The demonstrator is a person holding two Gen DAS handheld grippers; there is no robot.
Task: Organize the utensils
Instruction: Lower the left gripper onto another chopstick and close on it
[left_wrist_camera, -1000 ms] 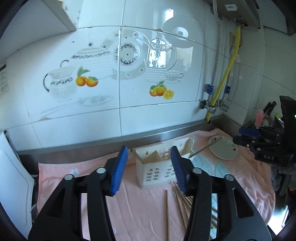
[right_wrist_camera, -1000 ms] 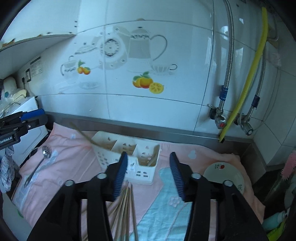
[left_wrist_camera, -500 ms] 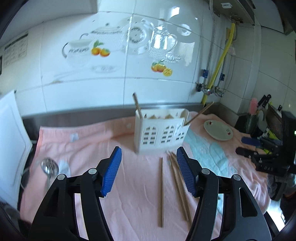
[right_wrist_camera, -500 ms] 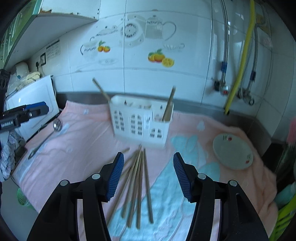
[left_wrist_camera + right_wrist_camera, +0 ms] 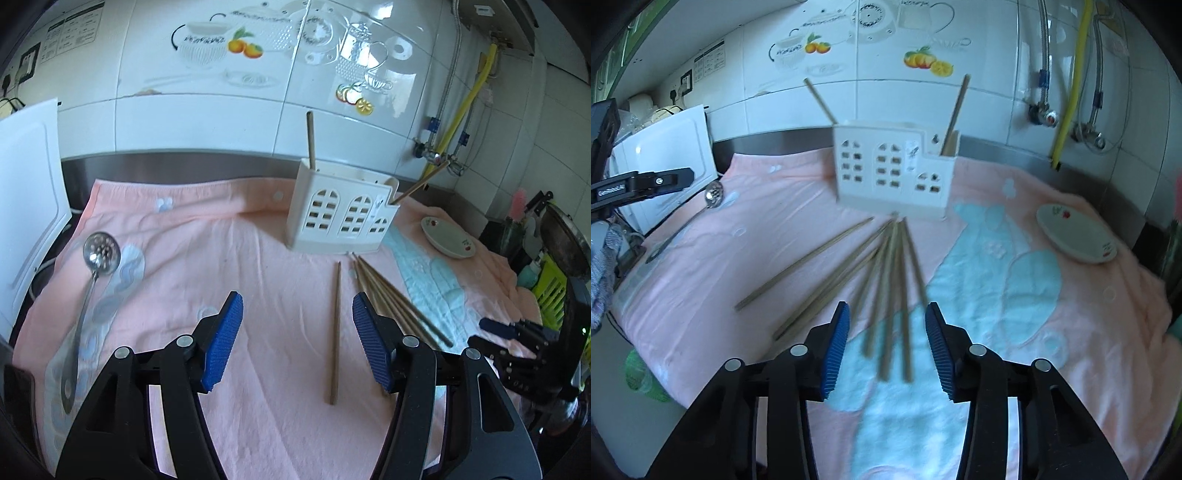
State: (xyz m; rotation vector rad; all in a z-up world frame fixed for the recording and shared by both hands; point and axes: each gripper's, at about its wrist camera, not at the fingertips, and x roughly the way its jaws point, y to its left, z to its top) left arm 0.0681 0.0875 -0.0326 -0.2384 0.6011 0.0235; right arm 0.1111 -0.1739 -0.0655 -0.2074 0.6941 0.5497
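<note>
Chopsticks (image 5: 886, 280) lie fanned at six o'clock from the white holder (image 5: 894, 173) (two stand inside it). Right gripper (image 5: 886, 343) is closing above their ends, nothing pinched; left gripper (image 5: 297, 343) gapes empty.

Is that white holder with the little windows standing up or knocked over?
Standing upright. The white holder sits on its base on the pink towel, open top up, with one chopstick poking out at each end.

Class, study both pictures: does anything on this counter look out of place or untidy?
Yes. Loose chopsticks lie fanned out on the pink towel in front of the white holder, though only two chopsticks stand in it. A slotted spoon also lies out on the towel, far from the holder.
</note>
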